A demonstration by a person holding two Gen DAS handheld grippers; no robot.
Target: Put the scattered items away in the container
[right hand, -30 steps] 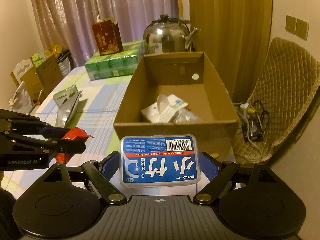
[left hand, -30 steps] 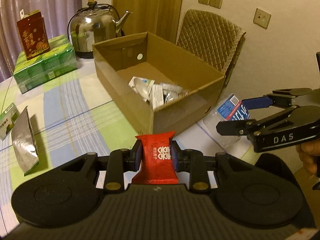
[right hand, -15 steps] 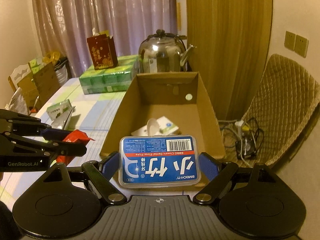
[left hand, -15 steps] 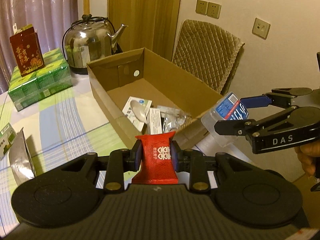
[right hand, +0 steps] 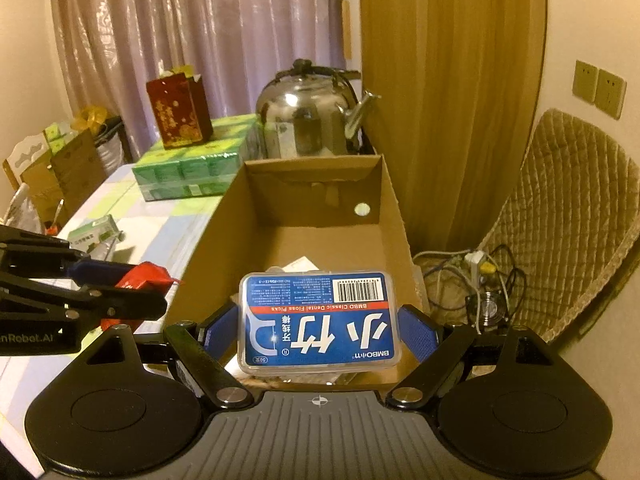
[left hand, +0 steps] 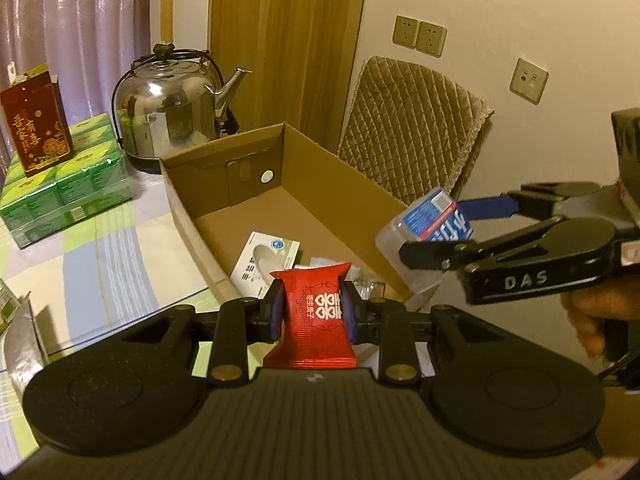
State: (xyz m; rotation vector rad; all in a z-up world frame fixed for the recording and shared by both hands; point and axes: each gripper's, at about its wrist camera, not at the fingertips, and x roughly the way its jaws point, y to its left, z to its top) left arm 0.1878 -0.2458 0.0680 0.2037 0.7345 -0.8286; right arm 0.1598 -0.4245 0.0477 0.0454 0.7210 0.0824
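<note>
My left claw (left hand: 313,312) is clenched on a red sachet (left hand: 314,316), which stands upright between the pads just above the near edge of the cardboard box (left hand: 224,224). My right claw (right hand: 320,330) grips a clear case of dental floss picks (right hand: 319,320) by its two short ends, blue label up, over the near end of the same box; from the left camera I see that case poised over the box's right-hand wall, with a hand (left hand: 592,320) behind the claw. Inside the box lie a white packet (left hand: 266,260) and some clear wrappers, bunched at the near end, while the far end of the floor is bare. The box sits on a bench (left hand: 100,256) covered with a cloth checked in pale green, blue and white. At the left edge of the bench I see a silver foil pouch (left hand: 22,344) and a small green-and-white carton (right hand: 94,234). Behind the box stands a steel kettle (left hand: 168,108), and beside it a wrapped stack of green packs (left hand: 60,188) with a red gift bag (left hand: 36,124) on top. Further out are mauve curtains (right hand: 200,32), a wooden door panel (right hand: 448,80), a quilted chair (left hand: 412,136) against the cream wall, wall sockets (left hand: 419,36), and a tangle of cables (right hand: 476,280) on the floor.
</note>
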